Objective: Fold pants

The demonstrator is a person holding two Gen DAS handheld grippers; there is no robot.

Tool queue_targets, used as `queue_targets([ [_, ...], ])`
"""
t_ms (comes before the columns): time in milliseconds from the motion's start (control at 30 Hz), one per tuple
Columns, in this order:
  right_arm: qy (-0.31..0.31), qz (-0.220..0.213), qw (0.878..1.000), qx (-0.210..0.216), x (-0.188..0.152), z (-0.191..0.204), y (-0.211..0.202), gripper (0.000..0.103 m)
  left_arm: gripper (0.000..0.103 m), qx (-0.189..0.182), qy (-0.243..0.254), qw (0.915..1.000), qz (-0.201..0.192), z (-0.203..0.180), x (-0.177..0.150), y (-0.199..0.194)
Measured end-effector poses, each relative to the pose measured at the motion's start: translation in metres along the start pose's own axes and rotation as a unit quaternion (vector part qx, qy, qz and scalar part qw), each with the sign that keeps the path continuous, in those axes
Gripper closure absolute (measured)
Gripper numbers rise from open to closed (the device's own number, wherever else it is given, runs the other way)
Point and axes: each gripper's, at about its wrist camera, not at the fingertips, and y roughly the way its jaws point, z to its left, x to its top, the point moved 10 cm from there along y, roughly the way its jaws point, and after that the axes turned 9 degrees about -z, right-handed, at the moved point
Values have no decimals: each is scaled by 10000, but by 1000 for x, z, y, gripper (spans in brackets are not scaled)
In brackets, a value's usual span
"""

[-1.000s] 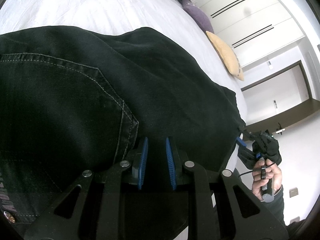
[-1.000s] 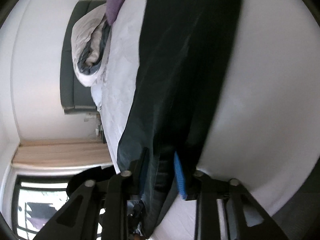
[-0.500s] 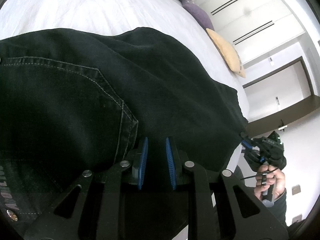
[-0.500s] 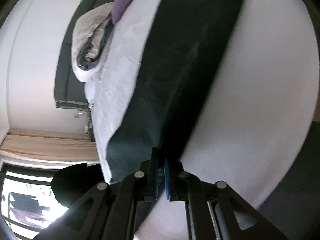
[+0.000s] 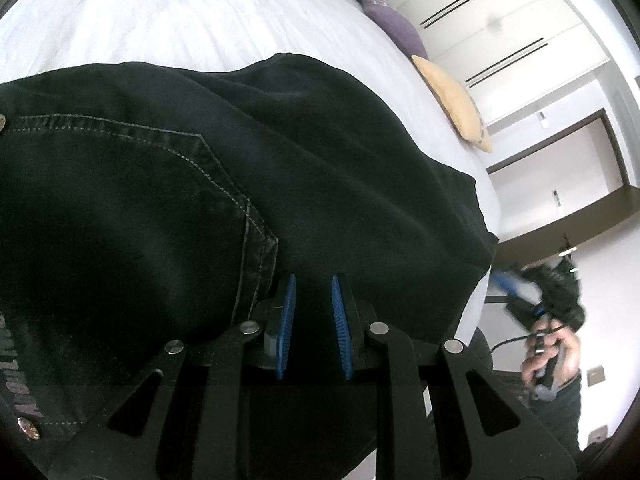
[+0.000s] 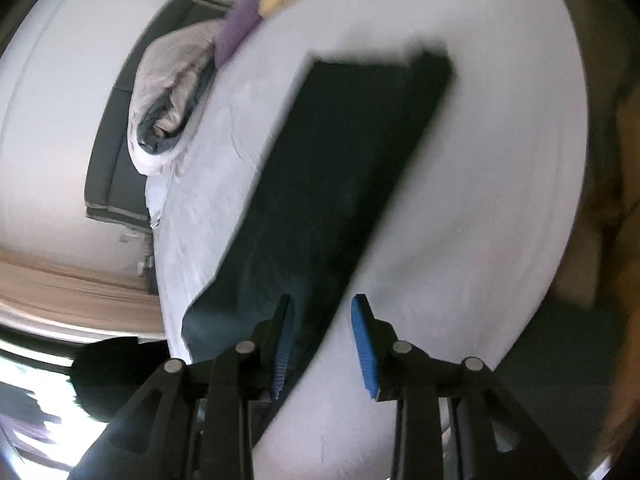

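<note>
Black jeans (image 5: 200, 200) lie on the white bed sheet (image 5: 180, 20), back pocket and waist end nearest my left gripper (image 5: 312, 320). Its blue pads stand close together with dark denim pinched between them. In the right wrist view the jeans (image 6: 340, 160) stretch away as a long dark strip, blurred. My right gripper (image 6: 322, 308) hovers over the leg end, jaws opening and blue pads apart, pressing on no cloth. The left wrist view also shows that right gripper (image 5: 508, 284), held by a hand (image 5: 552, 356) just off the leg hem.
A rolled duvet (image 6: 172, 100) lies at the head of the bed by a dark headboard (image 6: 116, 120), with a purple pillow (image 5: 396, 28) and a yellow pillow (image 5: 456, 96) along one side. White wardrobe doors (image 5: 500, 8) stand beyond. The bed edge (image 6: 400, 400) is close below my right gripper.
My right gripper has let go of the leg end, spread its pads and lifted away; the leg now lies on the sheet. The left gripper has kept still.
</note>
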Motion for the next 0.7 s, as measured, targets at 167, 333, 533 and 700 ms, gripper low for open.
queue_targets([
  [167,-669,449,9884,1288,-22,85,17,69,85,22,39,10000,-4,-1,-1,1],
  [333,-571,1353,9857,823,-74,61,83,92,85,44,31,10000,3,2,-1,-6],
  [533,-615,862,9935,429,-49,1,63,103,85,129,100,9996,-227,-5,20,-19],
  [700,-787,192,9959,-407,-2,-20,27,94,85,-15,233,9987,-448,-19,58,-12],
])
